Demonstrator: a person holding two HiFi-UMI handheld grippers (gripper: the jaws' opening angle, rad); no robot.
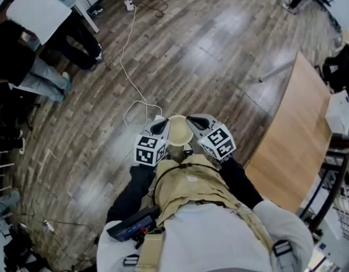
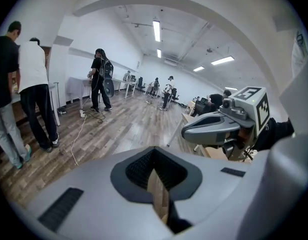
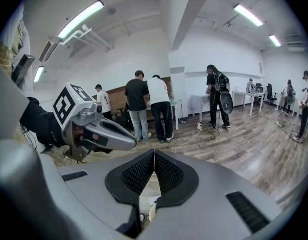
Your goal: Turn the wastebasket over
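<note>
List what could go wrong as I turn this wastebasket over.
1. The wastebasket is up in the air, apparently pinched only at its thin wall by the left gripper and the right gripper. Twisting may let it slip and drop.
2. The white cable loops on the floor ahead, a trip hazard if you step forward.
3. The table stands close on the right, so a wide swing could hit it.

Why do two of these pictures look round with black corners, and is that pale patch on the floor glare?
Left gripper view and right gripper view: wide-angle lenses curve the room into a circle, leaving black corners; the ceiling lights burn out white. Head view: yes, the pale sheen on the wood floor is reflected light, and the table edge bows.
</note>
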